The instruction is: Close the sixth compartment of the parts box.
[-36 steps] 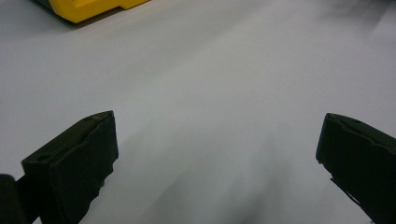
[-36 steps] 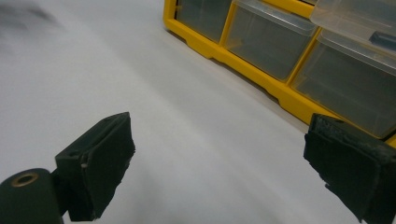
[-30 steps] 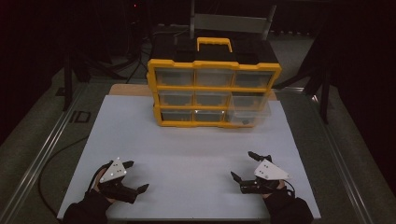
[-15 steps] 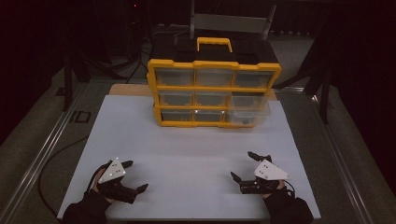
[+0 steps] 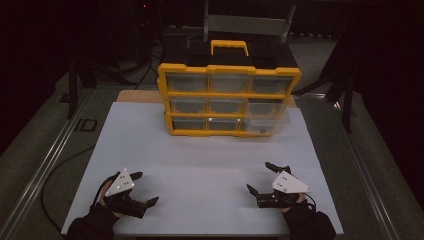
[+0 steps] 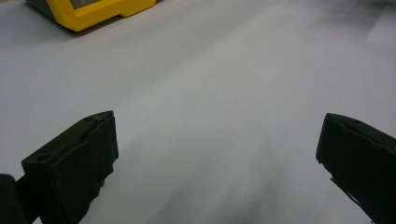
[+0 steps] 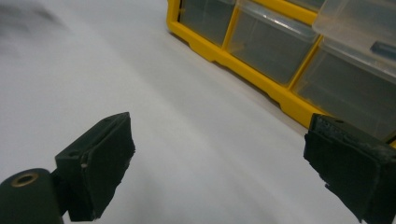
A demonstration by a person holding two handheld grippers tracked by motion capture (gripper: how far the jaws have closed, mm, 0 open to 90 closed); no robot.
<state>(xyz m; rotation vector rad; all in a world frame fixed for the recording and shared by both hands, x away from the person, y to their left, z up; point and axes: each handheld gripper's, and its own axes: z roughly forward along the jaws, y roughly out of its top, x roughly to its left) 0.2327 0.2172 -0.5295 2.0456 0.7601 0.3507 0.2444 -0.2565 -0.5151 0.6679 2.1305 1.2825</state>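
Change: left gripper [image 5: 141, 189] has slid a touch back toward the near left corner of the bench [image 5: 200, 165]; right gripper [image 5: 262, 177] sits just where it was, and the cabinet hasn't budged.
Meaning: no approach under way yet, I'd say; both hands look parked at a ready pose.
Drawer cabinet [image 5: 229, 92]: yellow frame, clear drawers, black top with a yellow handle, standing at the far edge of the bench, middle to right.
Open drawer [image 5: 267, 121]: bottom right one is pulled out toward us, something small and dark inside, too dim to name.
Right gripper state: jaws spread wide, nothing held, aimed at the cabinet's lower drawers.
Left gripper state: jaws spread wide, empty, bare white surface ahead.
Gap: both well apart from the cabinet.
Next, likely: right gripper has the shorter path to that drawer.
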